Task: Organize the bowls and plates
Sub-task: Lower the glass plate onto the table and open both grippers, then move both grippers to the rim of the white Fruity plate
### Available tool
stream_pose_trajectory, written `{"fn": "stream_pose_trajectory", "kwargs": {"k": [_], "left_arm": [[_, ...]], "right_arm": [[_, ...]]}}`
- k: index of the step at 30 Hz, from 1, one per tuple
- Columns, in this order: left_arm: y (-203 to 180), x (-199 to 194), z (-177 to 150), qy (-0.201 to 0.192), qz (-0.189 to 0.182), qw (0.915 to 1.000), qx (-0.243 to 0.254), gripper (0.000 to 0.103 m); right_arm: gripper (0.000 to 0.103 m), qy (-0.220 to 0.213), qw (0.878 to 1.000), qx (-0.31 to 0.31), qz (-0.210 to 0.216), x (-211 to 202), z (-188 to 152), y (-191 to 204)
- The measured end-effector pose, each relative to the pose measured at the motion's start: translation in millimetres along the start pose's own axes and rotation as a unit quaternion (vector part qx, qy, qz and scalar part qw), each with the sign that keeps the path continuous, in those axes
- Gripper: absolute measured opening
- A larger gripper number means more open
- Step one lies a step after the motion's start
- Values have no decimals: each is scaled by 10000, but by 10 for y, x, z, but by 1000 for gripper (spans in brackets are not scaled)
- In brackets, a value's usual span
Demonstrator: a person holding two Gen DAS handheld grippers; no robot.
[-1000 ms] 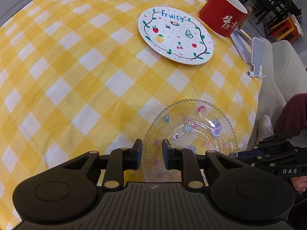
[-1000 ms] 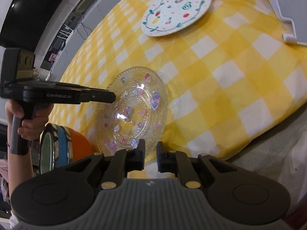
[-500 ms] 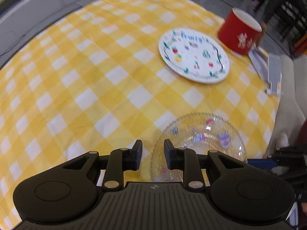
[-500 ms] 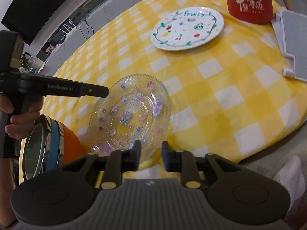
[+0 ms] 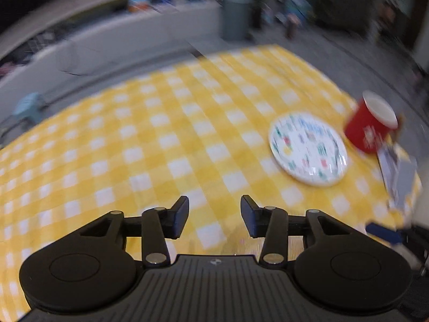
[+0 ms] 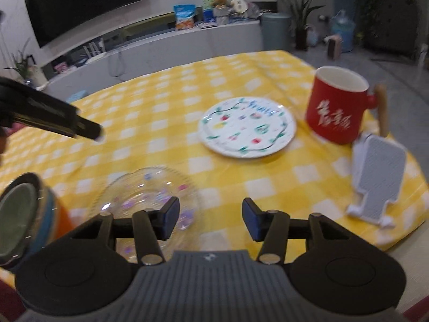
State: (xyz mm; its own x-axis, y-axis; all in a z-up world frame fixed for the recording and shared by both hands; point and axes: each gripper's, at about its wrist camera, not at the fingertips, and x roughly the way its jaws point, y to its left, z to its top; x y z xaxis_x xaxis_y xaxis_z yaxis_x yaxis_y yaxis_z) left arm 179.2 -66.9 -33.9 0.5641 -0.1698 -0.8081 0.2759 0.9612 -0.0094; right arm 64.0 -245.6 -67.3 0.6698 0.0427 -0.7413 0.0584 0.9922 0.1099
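Your left gripper point(image 5: 214, 216) is spread wide with nothing between its fingers, raised above the yellow checked tablecloth point(image 5: 161, 139). Its view is blurred. Ahead of it and to the right lies the white fruit-pattern plate point(image 5: 308, 149), flat on the cloth, and just beyond that plate's right edge stands the red mug point(image 5: 371, 127). Further right, near the table edge, is a grey shape too smeared to name.

Your right gripper point(image 6: 210, 221) is also released, fingers well apart and holding nothing. Far to its left, at the frame's edge, you can see stacked bowls point(image 6: 24, 214) lying tilted, with an orange one outermost. Just ahead of the left finger point(image 6: 169, 218), partly hidden behind it, the clear glass plate point(image 6: 144, 193) with coloured decals rests flat on the cloth. Above that, the left gripper point(image 6: 91, 128) pokes in from the left side, off the table surface. Straight ahead of your right gripper and well apart from it sits the white fruit-pattern plate point(image 6: 246, 127). To its right the red mug point(image 6: 335, 107) stands upright, close beside the plate. Nearest on the right, a white phone stand point(image 6: 375, 177) rests by the table edge.
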Motion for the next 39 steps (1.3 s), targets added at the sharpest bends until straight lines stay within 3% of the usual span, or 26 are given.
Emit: {"fn": "stream_pose_trajectory", "kwargs": {"k": [3,7,10,12,19,21,23,25,31,39], "left_arm": [[-106,-124,2,-316,163,9993,-101,51],[-229,-184,39,-480,94,9982,-342,51],[-261,-149,5,-647,20,9949,-779,51],[-286,-54,-45,-590,-11,9943,-889,51],[-253,202,-121,-473,-811,9870,-1304,51],[-258,296,-137,-339,-1003,9851,-1358,46],[-273,373,-144,-305,-1170,9844,-1275,45],[-314,451,-130,-219,-1189,9845,-1273,45],[-382,589,-17,-145,-1333,9782,-1586,45],[-302,947,184,266,-1303,9649,-2263,45]], "right_arm": [[52,-28,9997,-49,-224,55,56,-80],[52,84,9996,222,119,73,160,-183],[52,-94,9996,232,107,19,309,-204],[52,-320,9989,342,0,55,427,-294],[46,-5,9936,1111,198,604,820,-803],[45,-52,9934,1125,195,699,839,-881],[37,55,9892,1408,412,806,811,-982],[36,218,9811,1799,676,890,764,-1076],[36,109,9719,2239,716,851,763,-1218],[36,250,9543,2896,697,971,681,-1416]]}}
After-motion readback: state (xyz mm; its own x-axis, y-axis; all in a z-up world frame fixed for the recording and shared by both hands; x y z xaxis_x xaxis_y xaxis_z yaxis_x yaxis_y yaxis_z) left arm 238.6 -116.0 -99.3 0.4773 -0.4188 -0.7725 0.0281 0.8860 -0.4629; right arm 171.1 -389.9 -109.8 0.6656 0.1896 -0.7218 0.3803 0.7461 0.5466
